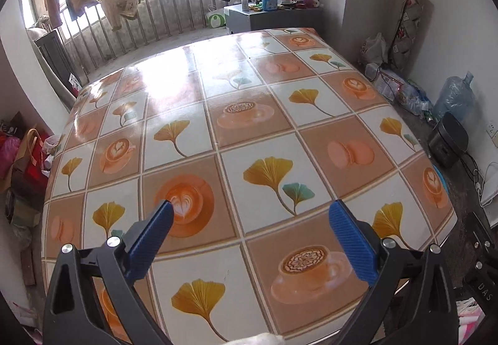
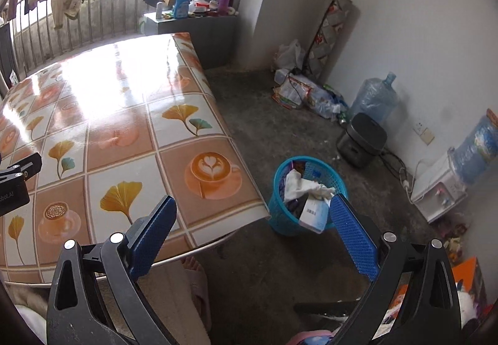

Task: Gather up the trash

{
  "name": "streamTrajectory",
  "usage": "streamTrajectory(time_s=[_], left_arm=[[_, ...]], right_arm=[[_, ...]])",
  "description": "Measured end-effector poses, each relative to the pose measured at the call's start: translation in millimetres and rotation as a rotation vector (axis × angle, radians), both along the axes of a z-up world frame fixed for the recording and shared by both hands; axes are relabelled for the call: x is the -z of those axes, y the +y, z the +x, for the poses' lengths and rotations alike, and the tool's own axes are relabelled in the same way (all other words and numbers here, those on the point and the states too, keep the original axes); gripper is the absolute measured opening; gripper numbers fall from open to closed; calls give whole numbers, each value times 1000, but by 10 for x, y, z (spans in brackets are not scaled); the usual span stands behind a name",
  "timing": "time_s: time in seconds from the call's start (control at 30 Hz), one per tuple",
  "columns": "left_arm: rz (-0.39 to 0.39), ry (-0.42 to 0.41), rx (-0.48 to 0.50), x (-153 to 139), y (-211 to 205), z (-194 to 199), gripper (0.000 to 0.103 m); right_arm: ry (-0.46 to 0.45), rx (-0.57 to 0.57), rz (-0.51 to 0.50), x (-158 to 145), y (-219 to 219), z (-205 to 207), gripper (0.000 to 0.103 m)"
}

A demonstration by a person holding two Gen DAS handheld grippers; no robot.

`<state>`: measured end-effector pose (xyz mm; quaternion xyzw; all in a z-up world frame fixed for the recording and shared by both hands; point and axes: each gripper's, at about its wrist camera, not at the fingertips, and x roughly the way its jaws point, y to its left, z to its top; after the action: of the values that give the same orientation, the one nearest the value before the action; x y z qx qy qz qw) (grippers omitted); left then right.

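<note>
The bench (image 1: 249,133), covered in a glossy cloth printed with coffee cups and ginkgo leaves, shows no loose trash anywhere on the surface that either view takes in. What has been collected sits in the blue basket (image 2: 306,189) on the floor, just beside the bench's near right corner — crumpled white paper (image 2: 306,186) and a small box with a barcode (image 2: 312,214) fill it nearly to the rim.

The left hand-held gripper (image 1: 250,214) hangs over the near part of the bench, tilted down, its blue pads spread wide with nothing between them. The right hand-held gripper (image 2: 253,209) is also spread wide and holds nothing; it looks down across the bench corner toward the basket, which lies beyond and between its fingertips.

Judging from this, the collecting looks close to finished, and the step in hand is most likely a last check. To do it well, sweep the view along the bench's far edge, where glare from the window could hide a pale scrap, and along the floor at the foot of the bench. The box leans at the basket's near rim — if more goes in, drop it toward the far side so that nothing tips out. Clutter by the right wall (image 2: 306,93) lies well apart from the basket; whether it counts as trash cannot be told.
</note>
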<state>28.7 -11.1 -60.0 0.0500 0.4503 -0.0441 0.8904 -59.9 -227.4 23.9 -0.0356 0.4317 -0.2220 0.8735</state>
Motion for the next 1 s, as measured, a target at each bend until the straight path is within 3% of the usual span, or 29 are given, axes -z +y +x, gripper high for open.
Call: streamTrajectory(time_s=[0.37, 1.0], left_arm=[[21, 16, 25, 36, -99, 34, 98], [31, 21, 46, 17, -221, 36, 98]], right_arm=[[36, 121, -21, 15, -261, -114, 95], [38, 129, 1, 95, -299, -172, 95]])
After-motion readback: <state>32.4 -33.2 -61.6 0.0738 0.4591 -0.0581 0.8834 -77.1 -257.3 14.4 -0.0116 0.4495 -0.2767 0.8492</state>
